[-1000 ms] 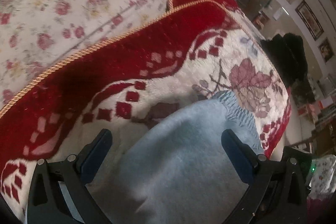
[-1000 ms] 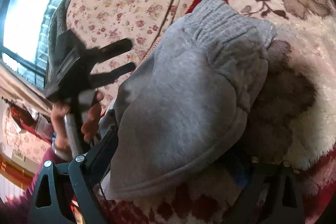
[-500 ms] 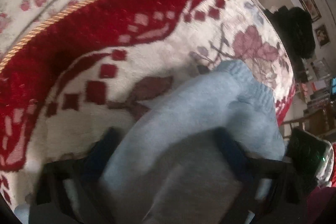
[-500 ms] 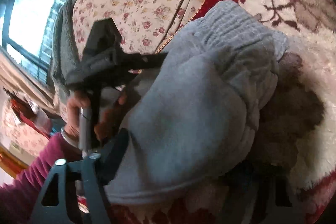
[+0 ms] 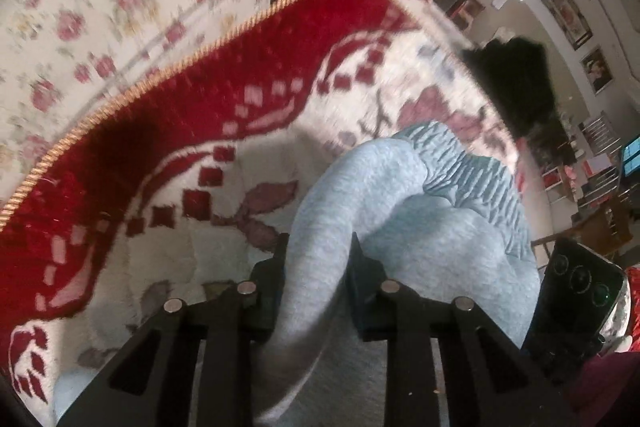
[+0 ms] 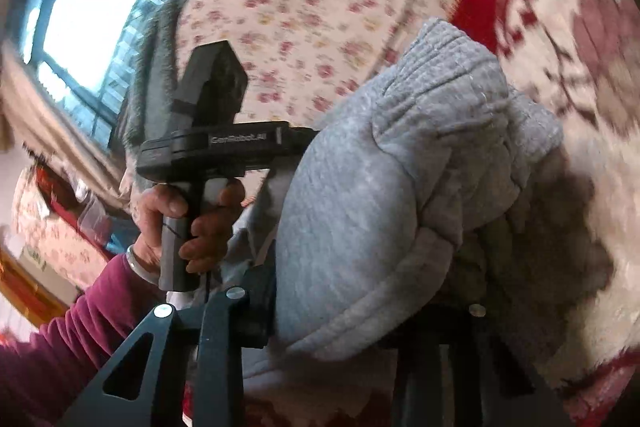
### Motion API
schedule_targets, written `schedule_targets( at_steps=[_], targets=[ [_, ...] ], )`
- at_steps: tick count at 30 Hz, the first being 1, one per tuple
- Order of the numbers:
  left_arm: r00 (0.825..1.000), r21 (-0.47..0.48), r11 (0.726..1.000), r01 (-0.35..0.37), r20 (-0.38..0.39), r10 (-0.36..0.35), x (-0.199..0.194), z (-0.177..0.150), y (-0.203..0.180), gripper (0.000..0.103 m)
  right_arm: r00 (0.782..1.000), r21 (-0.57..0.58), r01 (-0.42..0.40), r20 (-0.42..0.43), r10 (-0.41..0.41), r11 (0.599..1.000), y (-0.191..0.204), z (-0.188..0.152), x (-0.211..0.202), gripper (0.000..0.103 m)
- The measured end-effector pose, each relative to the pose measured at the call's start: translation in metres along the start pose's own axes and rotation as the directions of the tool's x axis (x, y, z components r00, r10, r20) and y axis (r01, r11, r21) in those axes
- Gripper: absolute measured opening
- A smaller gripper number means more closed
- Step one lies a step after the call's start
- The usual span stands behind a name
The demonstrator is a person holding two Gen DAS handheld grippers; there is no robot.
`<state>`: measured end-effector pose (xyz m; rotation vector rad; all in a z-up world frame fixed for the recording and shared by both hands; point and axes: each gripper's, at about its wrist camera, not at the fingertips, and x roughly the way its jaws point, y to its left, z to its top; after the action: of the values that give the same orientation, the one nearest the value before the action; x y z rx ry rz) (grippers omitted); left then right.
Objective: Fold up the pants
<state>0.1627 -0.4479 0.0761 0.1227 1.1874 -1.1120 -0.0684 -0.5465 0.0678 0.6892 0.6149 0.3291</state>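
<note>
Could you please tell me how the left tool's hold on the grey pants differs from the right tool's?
The left tool has just been closing and pinches a narrow ridge of the grey pants; the right tool, also closing, spans a thicker folded bundle. The left tool's fingers both show; the right tool's far finger is hidden by cloth. Both grip the pants over the red patterned blanket.

Right gripper [image 6: 360, 311]: far finger buried behind the grey pants [image 6: 380, 207]; its contact cannot be confirmed. Red rug [image 6: 560, 27] motion-blurred. Pants' lower part cut off at frame bottom. Left gripper's [image 5: 316, 279] fingertips hidden in fabric.
</note>
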Motion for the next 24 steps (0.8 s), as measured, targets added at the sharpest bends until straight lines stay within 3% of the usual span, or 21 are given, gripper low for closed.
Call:
schedule_targets(
  at_steps=[7, 12, 19, 24],
  targets=[
    [0.992, -0.02, 1.0, 0.002, 0.126, 0.0, -0.072, -0.01, -0.004, 0.024, 0.999, -0.15, -0.042, 0.016, 0.045, 0.988, 0.059, 0.014, -0.008, 0.037],
    [0.981, -0.044, 0.999, 0.005, 0.192, 0.003, -0.112, -0.03, 0.0, 0.024, 0.996, -0.231, -0.086, -0.014, 0.085, 0.969, 0.099, 0.014, 0.0, 0.03],
    [0.95, -0.088, 0.995, 0.038, 0.311, -0.009, -0.173, -0.074, 0.011, 0.024, 0.988, -0.344, -0.152, -0.079, 0.133, 0.927, 0.155, 0.006, 0.016, 0.028],
    [0.927, -0.148, 0.988, 0.039, 0.375, 0.02, -0.214, -0.115, 0.031, 0.023, 0.98, -0.431, -0.19, -0.143, 0.141, 0.882, 0.197, -0.011, 0.037, 0.028]
  ],
)
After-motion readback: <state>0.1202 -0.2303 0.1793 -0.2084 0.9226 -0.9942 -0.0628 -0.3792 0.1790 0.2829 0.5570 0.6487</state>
